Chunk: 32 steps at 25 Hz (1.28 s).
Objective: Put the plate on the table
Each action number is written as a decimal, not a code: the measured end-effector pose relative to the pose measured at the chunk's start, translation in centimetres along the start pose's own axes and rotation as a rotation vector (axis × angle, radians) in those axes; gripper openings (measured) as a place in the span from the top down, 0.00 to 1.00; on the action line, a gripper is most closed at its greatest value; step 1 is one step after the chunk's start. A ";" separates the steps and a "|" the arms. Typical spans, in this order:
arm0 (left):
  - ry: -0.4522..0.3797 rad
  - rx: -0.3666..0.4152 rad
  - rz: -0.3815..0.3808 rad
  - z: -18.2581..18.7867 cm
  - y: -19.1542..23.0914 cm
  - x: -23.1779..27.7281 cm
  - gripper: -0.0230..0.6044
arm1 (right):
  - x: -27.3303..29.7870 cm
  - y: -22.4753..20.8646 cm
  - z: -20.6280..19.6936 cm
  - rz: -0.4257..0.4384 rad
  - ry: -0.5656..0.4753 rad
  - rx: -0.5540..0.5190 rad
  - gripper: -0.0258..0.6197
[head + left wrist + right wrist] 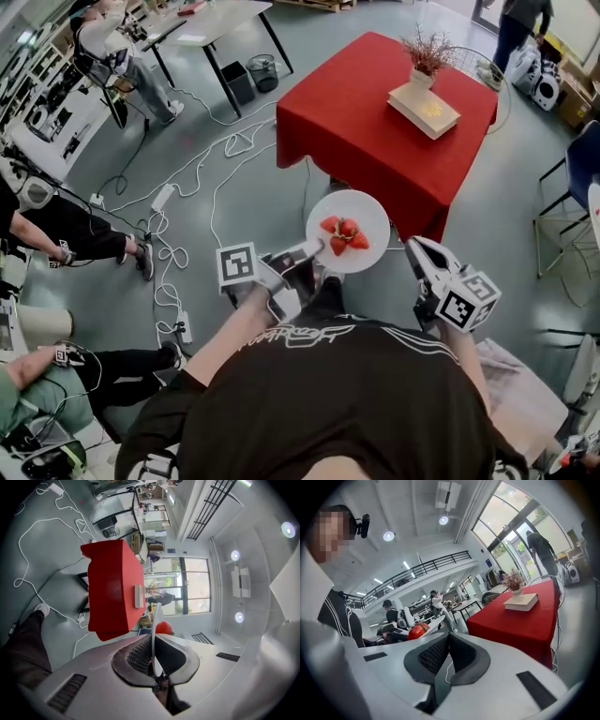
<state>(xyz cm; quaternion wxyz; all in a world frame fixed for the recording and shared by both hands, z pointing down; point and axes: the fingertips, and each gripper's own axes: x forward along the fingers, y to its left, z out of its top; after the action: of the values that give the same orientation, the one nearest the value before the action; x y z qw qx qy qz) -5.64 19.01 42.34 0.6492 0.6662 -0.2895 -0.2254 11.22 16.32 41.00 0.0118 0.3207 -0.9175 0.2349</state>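
Observation:
A white plate [367, 217] with strawberries [344, 234] on it hangs in the air just in front of the red-clothed table [375, 122]. My left gripper [313, 249] is shut on the plate's left rim. In the left gripper view the plate [154, 634] stands edge-on between the pads, with a strawberry [164, 628] behind it and the red table [115, 588] beyond. My right gripper [418, 247] is to the right of the plate, apart from it. Its jaws [447, 636] are shut with nothing in them. The strawberries [417, 631] show at its left.
On the table's far side lies a pale book [424, 109] with a small potted plant [427, 52] on it. White cables [178, 187] run over the floor at the left. People sit at the left, and a blue chair [579, 178] stands at the right.

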 end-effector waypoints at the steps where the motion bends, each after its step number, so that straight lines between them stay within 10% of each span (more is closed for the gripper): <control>1: 0.000 -0.001 0.003 0.8 0.2 0.5 0.94 | 0.6 -0.6 0.2 -0.004 0.001 0.008 0.95; 18: 0.038 -0.113 0.017 17.6 2.5 9.2 0.94 | 14.6 -10.4 4.6 -0.081 0.073 0.104 0.95; 32: 0.091 -0.053 -0.046 25.1 0.9 11.8 0.94 | 20.6 -11.1 7.8 -0.097 0.051 0.048 0.95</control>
<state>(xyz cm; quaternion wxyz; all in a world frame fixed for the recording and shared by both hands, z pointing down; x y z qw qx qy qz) -14.10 -7.39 42.74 0.6737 0.6649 -0.2384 -0.2171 2.46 -6.74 42.34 0.0390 0.3587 -0.8944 0.2642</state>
